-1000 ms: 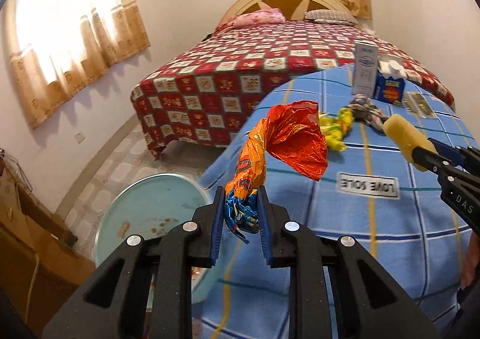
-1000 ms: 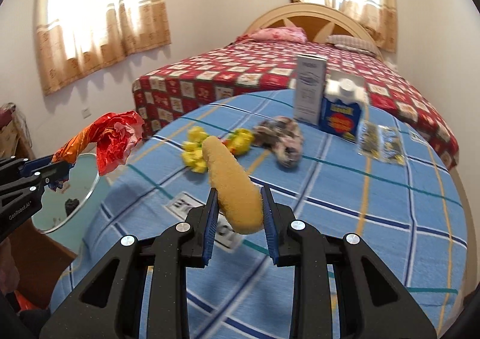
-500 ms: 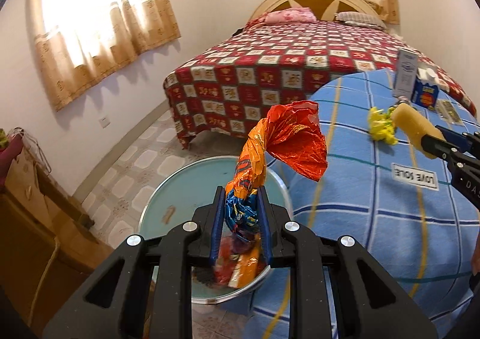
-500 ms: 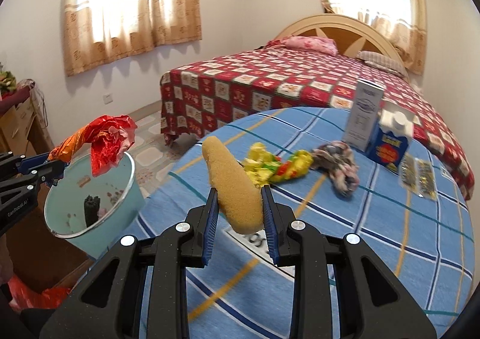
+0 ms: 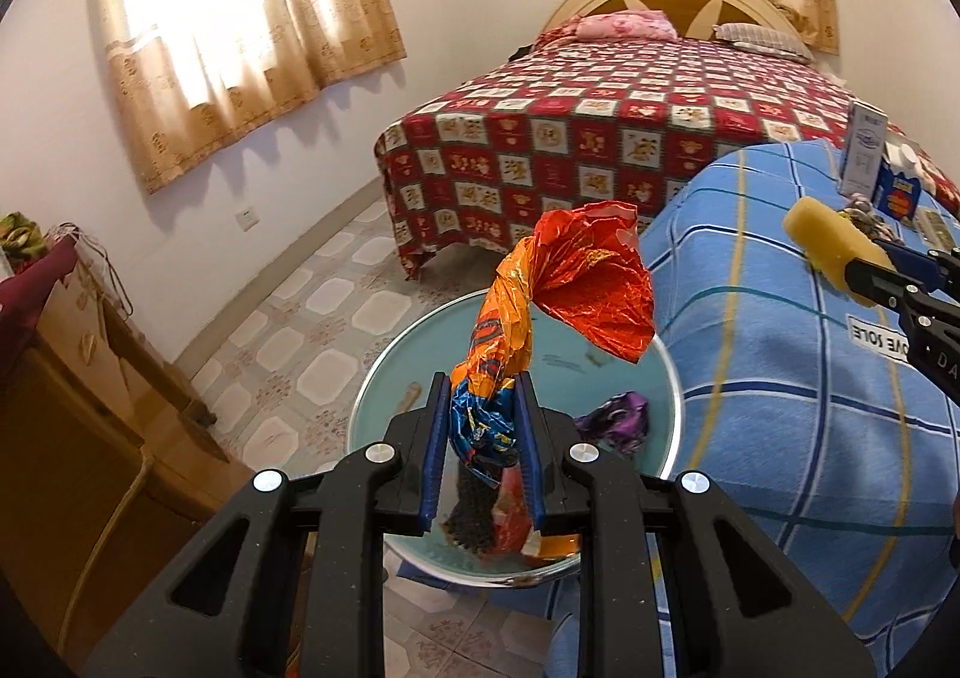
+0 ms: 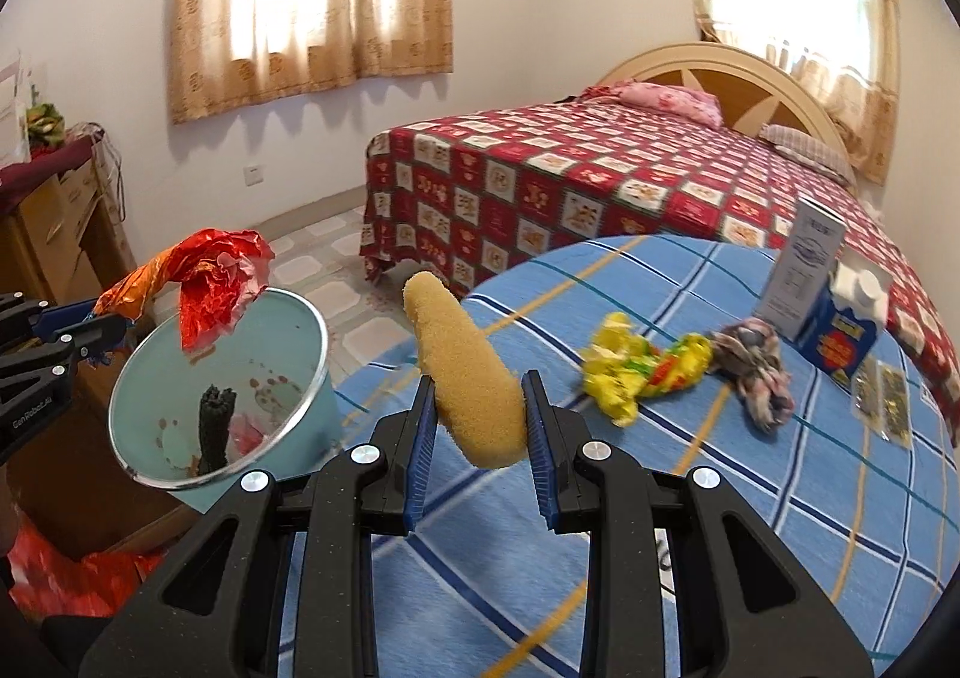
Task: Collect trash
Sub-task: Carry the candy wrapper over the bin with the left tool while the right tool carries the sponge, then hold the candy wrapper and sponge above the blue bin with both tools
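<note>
Now L gripper [image 5: 483,426] pinches wrapper [image 5: 570,282]; R gripper [image 6: 478,420] clamps sponge [image 6: 468,372].

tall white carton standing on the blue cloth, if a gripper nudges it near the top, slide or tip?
Probably tip. The white carton stands upright on a narrow base, tall for its footprint. The blue checked cloth looks fuzzy and soft, so it likely grips the base rather than letting it slide. The blue juice carton right beside it may block a fall that way.
</note>
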A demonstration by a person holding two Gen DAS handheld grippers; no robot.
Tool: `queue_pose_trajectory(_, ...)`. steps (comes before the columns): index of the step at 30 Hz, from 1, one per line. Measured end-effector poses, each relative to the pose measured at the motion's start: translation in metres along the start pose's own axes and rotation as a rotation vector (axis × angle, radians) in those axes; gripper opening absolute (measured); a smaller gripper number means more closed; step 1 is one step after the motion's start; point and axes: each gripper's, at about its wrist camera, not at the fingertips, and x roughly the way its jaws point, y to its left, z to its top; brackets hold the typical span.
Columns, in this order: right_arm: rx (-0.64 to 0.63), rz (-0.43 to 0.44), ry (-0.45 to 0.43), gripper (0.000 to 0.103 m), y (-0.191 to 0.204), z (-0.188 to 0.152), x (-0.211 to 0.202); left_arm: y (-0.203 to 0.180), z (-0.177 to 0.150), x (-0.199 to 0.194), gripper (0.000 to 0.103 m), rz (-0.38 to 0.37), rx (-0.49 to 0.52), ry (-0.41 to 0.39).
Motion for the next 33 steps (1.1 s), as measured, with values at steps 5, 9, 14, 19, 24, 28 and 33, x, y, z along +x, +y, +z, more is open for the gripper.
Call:
queue_pose_trajectory(5,-0.023,0.022,0.001,0.029,0.014,0.004,0.006,0.015,-0.005,0.001,0.021,0.022,-0.018,0.009)
queue_pose_trajectory(9,-0.044,0.04,0.002,0.029,0.027,0.009,0.01,0.024,-0.008,0.001,0.021,0.034,-0.031,0.012)
queue_pose_trajectory(14,-0.064,0.058,0.001,0.029,0.039,0.013,0.013,0.034,-0.009,0.001,0.021,0.047,-0.044,0.011)
queue_pose_trajectory(19,-0.09,0.074,0.004,0.029,0.052,0.016,0.018,0.039,-0.012,0.001,0.021,0.057,-0.052,0.011)
queue_pose_trajectory(24,-0.106,0.084,0.009,0.029,0.06,0.019,0.022,0.045,-0.014,0.001,0.021,0.066,-0.06,0.011)
queue_pose_trajectory(28,-0.122,0.097,0.01,0.03,0.069,0.021,0.023,0.05,-0.015,0.002,0.021,0.075,-0.065,0.012)
queue_pose_trajectory(33,-0.14,0.109,0.012,0.03,0.078,0.021,0.026,0.054,-0.018,0.005,0.021,0.085,-0.069,0.016)
